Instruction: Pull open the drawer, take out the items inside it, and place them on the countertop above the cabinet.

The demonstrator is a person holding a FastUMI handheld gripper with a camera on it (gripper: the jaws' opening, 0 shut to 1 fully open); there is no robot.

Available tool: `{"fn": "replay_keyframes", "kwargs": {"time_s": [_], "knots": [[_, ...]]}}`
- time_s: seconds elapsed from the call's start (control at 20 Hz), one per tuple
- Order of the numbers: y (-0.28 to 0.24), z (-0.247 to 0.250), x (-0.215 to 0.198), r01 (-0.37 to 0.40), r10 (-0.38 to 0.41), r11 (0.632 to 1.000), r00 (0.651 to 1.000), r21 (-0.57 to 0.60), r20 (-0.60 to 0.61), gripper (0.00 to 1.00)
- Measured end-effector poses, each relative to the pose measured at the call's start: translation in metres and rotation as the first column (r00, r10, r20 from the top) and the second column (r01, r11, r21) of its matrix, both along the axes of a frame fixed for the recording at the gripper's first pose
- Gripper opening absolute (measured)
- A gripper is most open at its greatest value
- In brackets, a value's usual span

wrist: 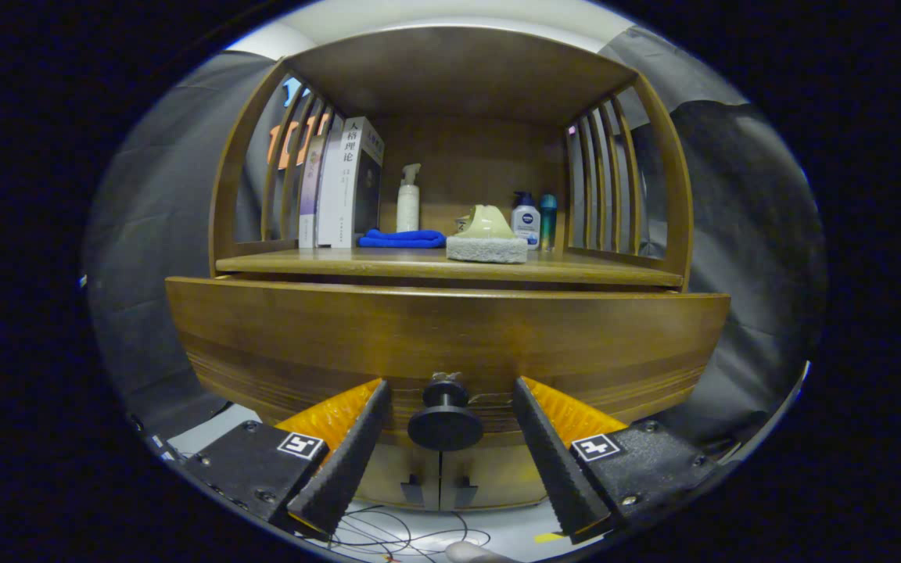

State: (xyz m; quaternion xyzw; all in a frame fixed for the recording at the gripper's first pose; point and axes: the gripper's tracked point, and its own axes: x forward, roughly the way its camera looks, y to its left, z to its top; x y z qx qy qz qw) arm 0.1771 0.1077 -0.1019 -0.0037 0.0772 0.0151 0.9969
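The claw [446, 391] is held open around the knob [445, 418] of the drawer [278, 336], not touching it.

Claw [447, 395] level, facing the far side, jaws spread wide apart. Left finger and right finger [552, 450] flank a knob [445, 418] with clear gaps either side; neither finger touches it. Nothing is gripped
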Motion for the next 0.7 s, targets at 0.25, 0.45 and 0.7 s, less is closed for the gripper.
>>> {"fn": "replay_keyframes", "kwargs": {"time_s": [0.25,0.45,0.7], "knots": [[0.000,0.001,0.022,0.000,0.001,1.000,1.000,-0.021,0.008,1.00],[0.001,0.002,0.039,-0.001,0.001,1.000,1.000,-0.023,-0.005,1.00],[0.002,0.002,0.052,0.006,-0.006,0.999,1.000,-0.033,-0.002,1.00]]}}
